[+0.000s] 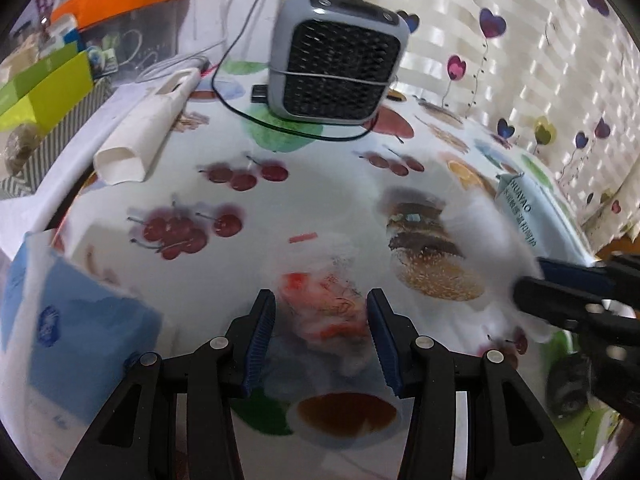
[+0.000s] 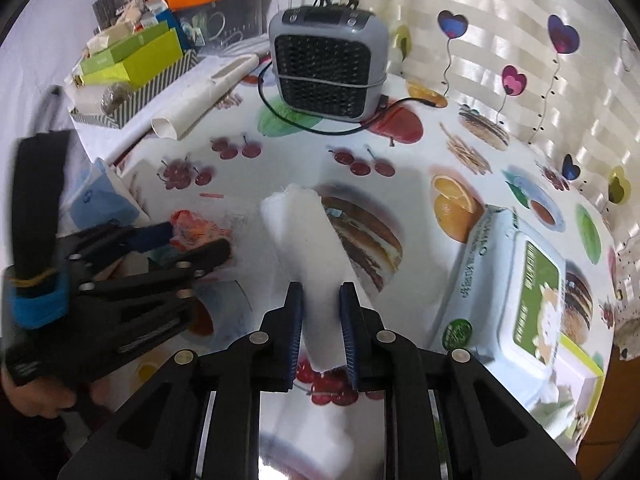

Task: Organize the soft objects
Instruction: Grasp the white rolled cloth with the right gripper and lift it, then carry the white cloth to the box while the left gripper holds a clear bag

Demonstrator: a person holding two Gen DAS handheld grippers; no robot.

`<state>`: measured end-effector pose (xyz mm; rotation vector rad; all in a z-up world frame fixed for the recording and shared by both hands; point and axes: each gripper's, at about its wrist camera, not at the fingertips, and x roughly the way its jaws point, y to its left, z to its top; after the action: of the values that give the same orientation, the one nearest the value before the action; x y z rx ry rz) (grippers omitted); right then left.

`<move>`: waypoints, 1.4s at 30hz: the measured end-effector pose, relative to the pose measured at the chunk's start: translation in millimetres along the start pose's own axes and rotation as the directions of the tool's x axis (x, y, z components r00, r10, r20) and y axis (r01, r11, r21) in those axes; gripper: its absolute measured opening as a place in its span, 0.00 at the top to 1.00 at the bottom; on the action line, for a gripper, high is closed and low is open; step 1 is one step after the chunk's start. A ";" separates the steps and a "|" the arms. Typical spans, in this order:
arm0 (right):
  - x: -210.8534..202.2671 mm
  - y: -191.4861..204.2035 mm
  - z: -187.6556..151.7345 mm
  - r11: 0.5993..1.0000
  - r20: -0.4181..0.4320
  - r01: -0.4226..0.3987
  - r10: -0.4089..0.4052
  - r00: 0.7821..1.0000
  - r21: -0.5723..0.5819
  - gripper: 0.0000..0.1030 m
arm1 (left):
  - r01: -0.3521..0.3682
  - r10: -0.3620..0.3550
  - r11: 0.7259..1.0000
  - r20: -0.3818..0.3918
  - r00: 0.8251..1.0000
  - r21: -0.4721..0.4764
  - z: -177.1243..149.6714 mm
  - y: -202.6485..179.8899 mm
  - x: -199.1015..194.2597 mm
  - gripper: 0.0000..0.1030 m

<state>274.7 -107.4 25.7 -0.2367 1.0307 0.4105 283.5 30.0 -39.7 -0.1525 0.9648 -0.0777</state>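
Right claw [image 2: 321, 312] clamped on white folded towel [image 2: 304, 232] lifted off tabletop [image 2: 400, 160], left claw [image 1: 321, 320] half-open around crumpled plastic bag [image 1: 324, 304]; next: close, lift.

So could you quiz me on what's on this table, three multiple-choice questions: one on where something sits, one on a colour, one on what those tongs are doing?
1. Where does the grey heater stand?
A. At the far side of the table, by the curtain
B. On the floor
C. Atop the wet wipes pack

2. What colour is the rolled towel?
A. Green
B. White
C. Black

3. What are the right tongs doing?
A. Standing wide open over bare cloth
B. Gripping the heater's cord
C. Shut on the rolled towel

Answers: 1 A, it stands on the fruit-print tablecloth at the far edge, with the heart curtain behind. 2 B, the roll is plain white. 3 C, both blue pads press its sides in the right wrist view.
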 end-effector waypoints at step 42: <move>-183.2 -37.3 -171.7 0.938 0.370 -0.039 -0.098 0.924 0.345 0.81 | 0.095 -0.149 0.954 0.175 0.973 0.283 -67.5 -127.6 -134.1 0.75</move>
<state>75.1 -246.0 99.0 0.1443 0.6948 0.2266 152.1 -84.3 52.3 0.0347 0.7392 -0.3042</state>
